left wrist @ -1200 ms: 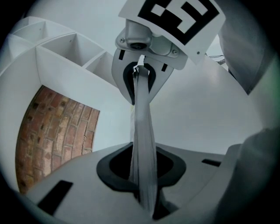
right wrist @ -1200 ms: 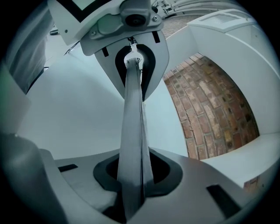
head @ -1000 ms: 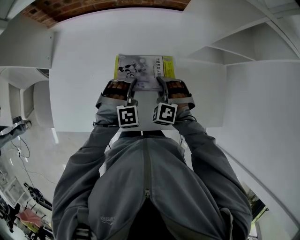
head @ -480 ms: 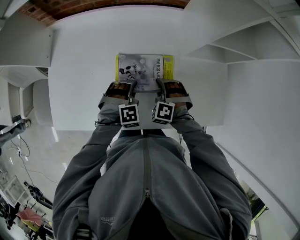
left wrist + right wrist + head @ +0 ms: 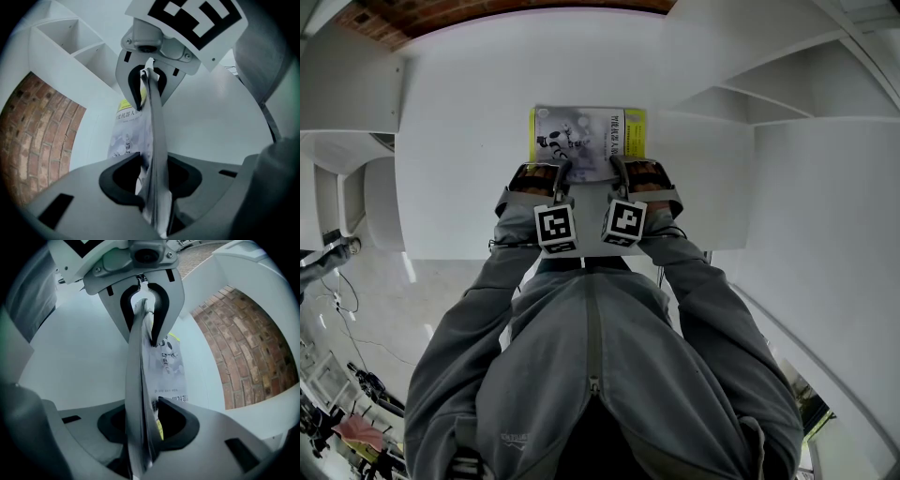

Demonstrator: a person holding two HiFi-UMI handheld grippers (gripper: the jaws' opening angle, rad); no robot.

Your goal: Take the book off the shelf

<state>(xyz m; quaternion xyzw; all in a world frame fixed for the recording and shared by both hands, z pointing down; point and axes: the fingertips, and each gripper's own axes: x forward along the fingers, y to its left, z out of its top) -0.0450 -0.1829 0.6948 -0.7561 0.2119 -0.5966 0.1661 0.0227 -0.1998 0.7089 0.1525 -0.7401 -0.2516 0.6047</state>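
Observation:
A book with a grey picture cover and yellow edges lies flat on the white table top. My left gripper and right gripper sit side by side at its near edge, each with the edge between its jaws. In the left gripper view the book runs through my left gripper to the right gripper opposite. The right gripper view shows the book in my right gripper, with the left gripper beyond. Both pairs of jaws are opening, with gaps beside the pages.
White shelf compartments stand at the right, and more white panels rise at the left. A brick wall lies beyond the table's far edge. The person's grey jacket fills the lower part of the head view.
Both grippers have crept a little farther from the person, along with the book's near edge. Nothing else has moved.

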